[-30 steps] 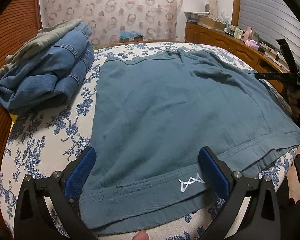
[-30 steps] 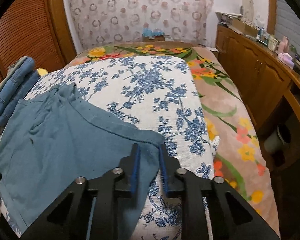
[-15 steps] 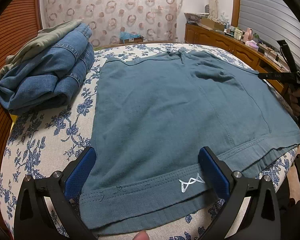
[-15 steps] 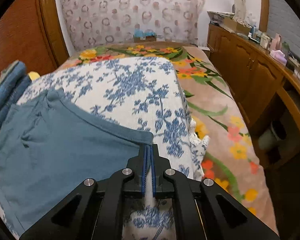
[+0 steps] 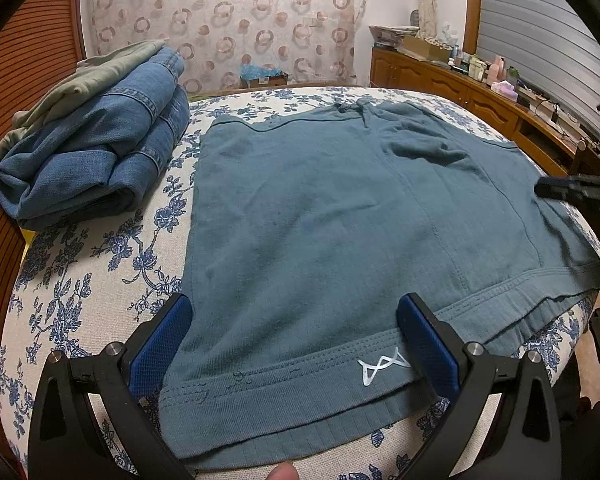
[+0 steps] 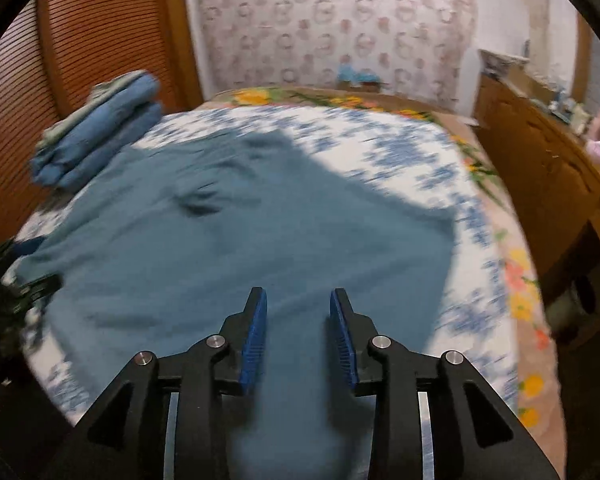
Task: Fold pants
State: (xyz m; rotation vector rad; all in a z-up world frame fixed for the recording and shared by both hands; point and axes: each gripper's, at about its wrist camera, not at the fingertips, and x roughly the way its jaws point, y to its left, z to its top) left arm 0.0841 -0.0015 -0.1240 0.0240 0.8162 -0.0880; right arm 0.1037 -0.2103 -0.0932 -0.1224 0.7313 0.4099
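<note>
Pants (image 5: 340,216) flat; right gripper (image 6: 298,312) view blurred, jaws apart.

No readable words or numbers are showing anywhere. The only sign is a white zigzag logo (image 5: 384,366), like crossed wavy lines, sitting on the hem band of the pants (image 5: 340,232), toward the band's right end.

Left wrist view looks low and close along its open blue-padded fingers (image 5: 424,344) over the flat teal cotton pants (image 5: 340,232). Right wrist view, blurred, faces the same pants (image 6: 236,248) from their other side; both share the folded blue denim stack (image 5: 100,160) beyond.
</note>
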